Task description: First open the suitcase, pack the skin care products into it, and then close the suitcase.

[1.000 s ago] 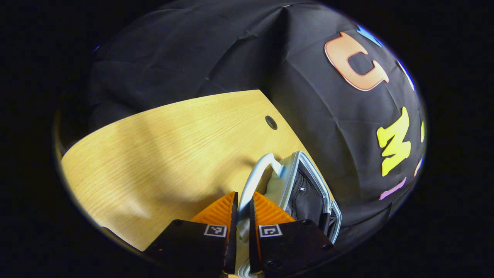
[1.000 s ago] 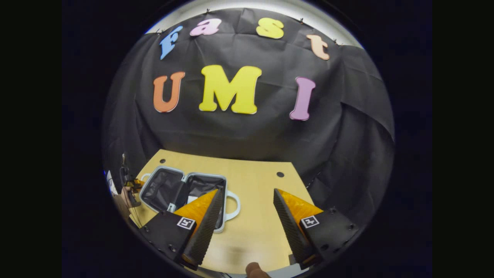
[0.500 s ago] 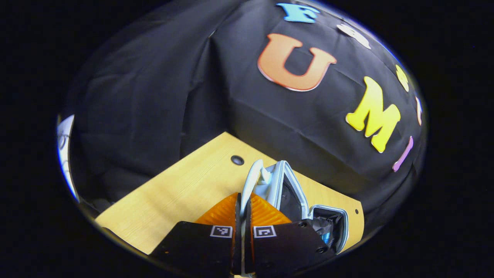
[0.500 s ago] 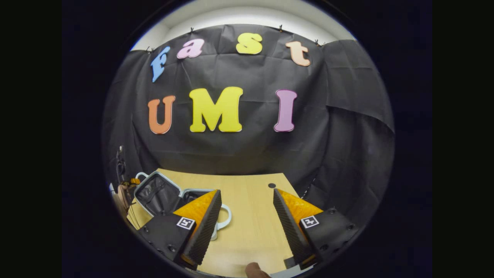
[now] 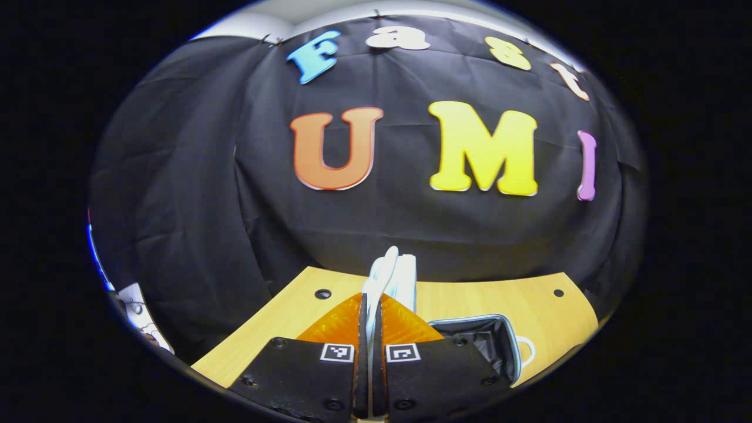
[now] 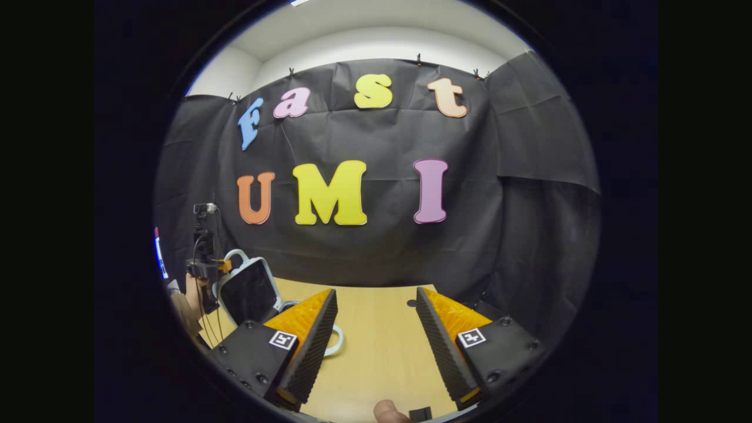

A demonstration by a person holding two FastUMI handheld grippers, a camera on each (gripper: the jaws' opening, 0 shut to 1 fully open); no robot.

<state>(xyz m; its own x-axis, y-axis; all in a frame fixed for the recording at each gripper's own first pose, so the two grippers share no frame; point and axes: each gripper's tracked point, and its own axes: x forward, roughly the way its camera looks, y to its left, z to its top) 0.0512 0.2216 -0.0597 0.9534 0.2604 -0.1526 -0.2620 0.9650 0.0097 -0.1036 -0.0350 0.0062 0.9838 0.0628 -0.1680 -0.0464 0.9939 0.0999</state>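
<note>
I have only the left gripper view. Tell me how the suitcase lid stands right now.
Observer: In the right gripper view the lid stands raised, close to upright, with its dark lining facing the camera.
Operator: Confirm where it is held.
Observer: The left hand-held gripper pinches the lid handle at the lid's top edge.
Operator: Report the right hand-held gripper.
Observer: The right hand-held gripper is open with nothing between its fingers, above bare table to the right of the suitcase.
</note>
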